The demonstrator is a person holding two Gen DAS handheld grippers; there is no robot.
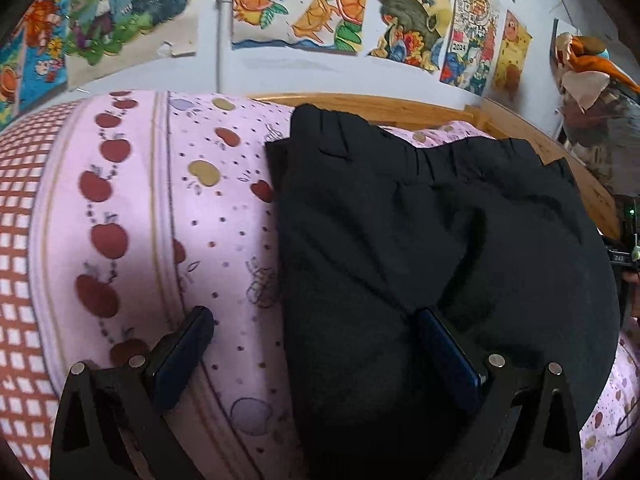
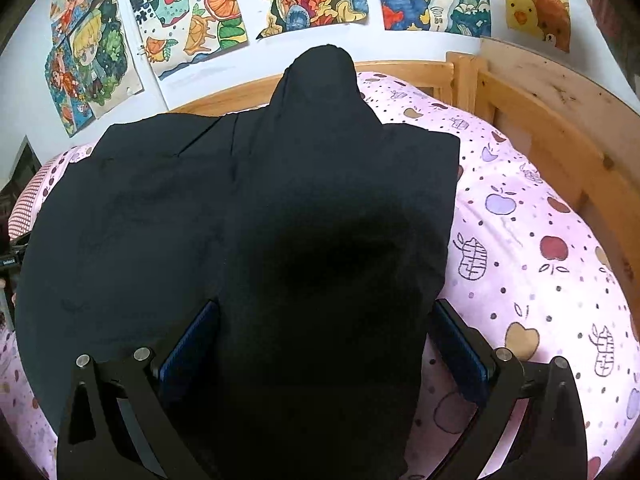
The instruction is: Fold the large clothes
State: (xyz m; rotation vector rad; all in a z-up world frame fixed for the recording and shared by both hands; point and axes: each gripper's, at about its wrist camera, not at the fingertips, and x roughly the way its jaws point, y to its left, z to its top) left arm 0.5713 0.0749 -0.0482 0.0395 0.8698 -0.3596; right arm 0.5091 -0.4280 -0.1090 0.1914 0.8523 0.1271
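Observation:
A large black garment point(image 1: 420, 232) lies spread on a pink apple-print bedsheet point(image 1: 160, 200). My left gripper point(image 1: 316, 328) is open; its left finger point(image 1: 184, 356) sits over the sheet and its right finger point(image 1: 448, 356) over the cloth, straddling the garment's left edge. In the right wrist view the garment point(image 2: 280, 208) fills the middle, with a fold rising toward the wall. My right gripper point(image 2: 324, 320) is open, its fingers wide on both sides of a raised band of cloth, not closed on it.
A wooden bed frame point(image 2: 560, 132) runs behind and to the right of the mattress. Coloured drawings point(image 2: 192, 12) cover the white wall behind. A red-checked pillow point(image 1: 20, 208) lies at far left. The pink sheet point(image 2: 540, 260) is bare to the right of the garment.

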